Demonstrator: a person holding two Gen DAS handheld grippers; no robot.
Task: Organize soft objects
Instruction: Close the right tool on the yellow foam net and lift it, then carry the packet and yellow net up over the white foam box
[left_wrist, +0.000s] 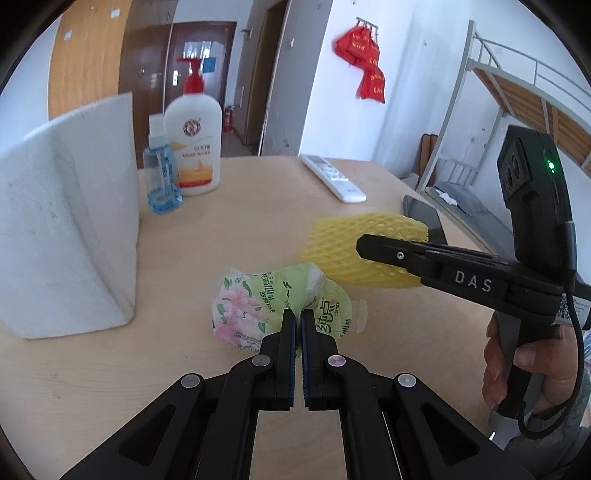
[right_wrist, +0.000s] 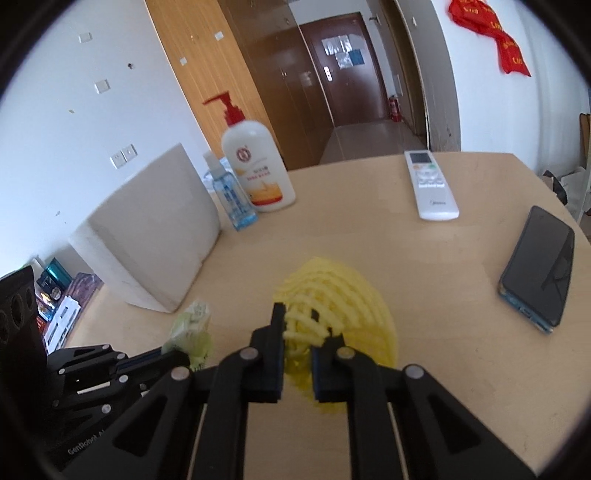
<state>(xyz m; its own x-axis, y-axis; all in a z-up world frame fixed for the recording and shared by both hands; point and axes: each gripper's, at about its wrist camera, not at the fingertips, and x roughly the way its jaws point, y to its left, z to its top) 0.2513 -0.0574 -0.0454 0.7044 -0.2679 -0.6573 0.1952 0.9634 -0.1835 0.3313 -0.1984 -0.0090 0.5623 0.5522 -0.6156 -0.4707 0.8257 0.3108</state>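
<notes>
Soft objects first: the green tissue pack (left_wrist: 280, 306) sits at the near middle of the table (left_wrist: 240, 221), pinched at its near edge by my left gripper (left_wrist: 298, 321) — jaws fully closed on the wrapper, barely any gap showing. Yellow foam net (right_wrist: 332, 306) lies just to the right of it w/ my right gripper (right_wrist: 297, 325) clamped on its near rim; from the right wrist view strands of mesh are squeezed between the pads, so that's a grip, not an empty close. Both items look lightly lifted or about to be, tho I can't tell for sure if either has cleared the wood. So step in hand, as I read it: both grasps made, pick-up stage. Next move calls for carrying them to one spot — prob. beside the white foam block (left_wrist: 70, 221) at the left, which also counts as soft, but that's my guess, no bin in view. Need to go gently: net is springy and could slip out; pack is held only by thin film, may swing or tear. Also keep clear of the pump bottle (right_wrist: 258, 170), small blue bottle (right_wrist: 234, 199), remote (right_wrist: 430, 184) & phone (right_wrist: 539, 266) on the right.
</notes>
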